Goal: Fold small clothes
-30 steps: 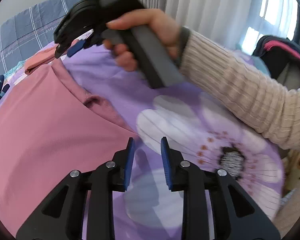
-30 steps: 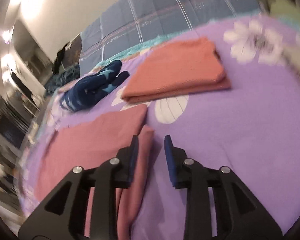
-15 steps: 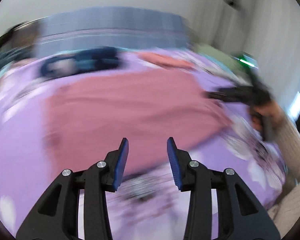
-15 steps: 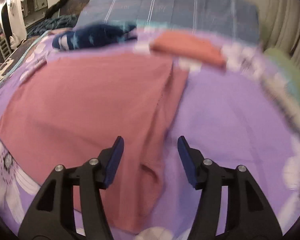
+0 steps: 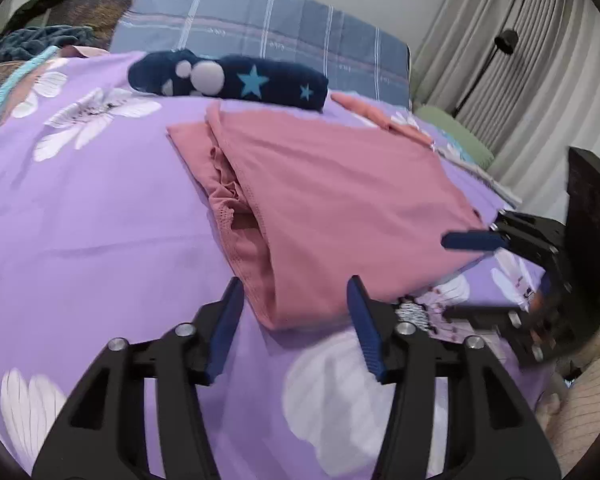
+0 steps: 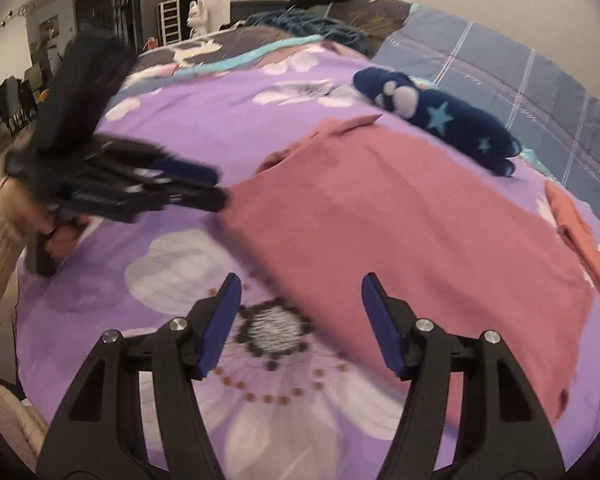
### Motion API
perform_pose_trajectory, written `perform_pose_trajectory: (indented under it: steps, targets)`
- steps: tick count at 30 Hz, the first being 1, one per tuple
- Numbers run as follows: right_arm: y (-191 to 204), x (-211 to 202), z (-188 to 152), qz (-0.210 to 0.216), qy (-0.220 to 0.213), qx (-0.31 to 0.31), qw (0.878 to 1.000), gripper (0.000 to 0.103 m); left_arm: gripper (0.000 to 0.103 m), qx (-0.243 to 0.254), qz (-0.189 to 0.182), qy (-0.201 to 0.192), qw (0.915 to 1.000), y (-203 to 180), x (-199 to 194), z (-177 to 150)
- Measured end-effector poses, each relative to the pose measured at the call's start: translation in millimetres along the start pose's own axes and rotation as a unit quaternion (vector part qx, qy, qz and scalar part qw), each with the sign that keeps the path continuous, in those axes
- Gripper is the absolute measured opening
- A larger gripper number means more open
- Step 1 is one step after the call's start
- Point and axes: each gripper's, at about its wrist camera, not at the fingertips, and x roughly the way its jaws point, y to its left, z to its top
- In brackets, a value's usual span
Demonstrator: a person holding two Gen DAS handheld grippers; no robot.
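A pink garment (image 5: 324, 200) lies spread on the purple flowered bedspread (image 5: 80, 220), partly folded with a side flap tucked along its left edge. My left gripper (image 5: 296, 312) is open, its jaws on either side of the garment's near corner. My right gripper (image 6: 300, 308) is open just above the garment's (image 6: 400, 232) near edge. In the left wrist view the right gripper (image 5: 472, 240) reaches the garment's right corner. In the right wrist view the left gripper (image 6: 192, 184) sits at the garment's left corner.
A folded navy star-patterned garment (image 5: 228, 80) lies behind the pink one. A folded orange garment (image 6: 580, 236) lies at the far right. A blue checked pillow (image 5: 260, 28) and curtains (image 5: 520, 60) stand behind the bed.
Both grippers have swung round to the garment's near edge and opened wider. The left gripper now faces the garment's near corner; the right gripper has come lower toward the cloth.
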Motion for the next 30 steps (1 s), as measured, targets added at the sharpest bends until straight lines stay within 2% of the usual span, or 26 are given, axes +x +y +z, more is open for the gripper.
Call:
perform_pose_trajectory:
  steps: [1, 3, 4, 5, 7, 12, 17, 23, 27, 30]
  targets:
    - [3, 3, -1, 0.001, 0.003, 0.001, 1.000, 0.064, 0.054, 0.001, -0.009, 0.003, 1.0000, 0, 4, 1]
    - [12, 1, -5, -0.005, 0.010, 0.003, 1.000, 0.064, 0.044, 0.004, -0.041, 0.004, 0.9992, 1, 9, 4]
    - [14, 2, -5, -0.010, 0.013, 0.001, 1.000, 0.064, 0.025, 0.003, -0.053, 0.007, 0.9985, 3, 11, 4]
    - [15, 3, -5, -0.016, 0.016, -0.001, 1.000, 0.064, 0.011, -0.003, -0.060, 0.011, 0.9981, 5, 13, 5]
    - [18, 4, -5, -0.020, 0.020, 0.001, 1.000, 0.064, 0.002, -0.021, -0.065, 0.015, 0.9976, 12, 13, 3]
    - [22, 17, 5, -0.019, 0.017, -0.008, 1.000, 0.065, 0.001, -0.046, -0.053, 0.017, 0.9974, 21, 3, -18]
    - [43, 36, 11, -0.021, 0.022, -0.049, 0.998, 0.065, 0.001, -0.065, -0.073, 0.005, 0.9951, 29, -1, -23]
    - [75, 56, 14, -0.085, 0.011, -0.138, 0.987, 0.064, 0.003, -0.063, -0.086, 0.007, 0.9942, 28, -1, -23]
    - [86, 69, 19, -0.116, 0.005, -0.166, 0.979, 0.062, 0.003, -0.071, -0.083, 0.020, 0.9938, 31, 4, -23]
    - [95, 77, 25, -0.129, -0.002, -0.179, 0.975, 0.058, 0.004, -0.076, -0.062, -0.005, 0.9952, 38, -7, -17]
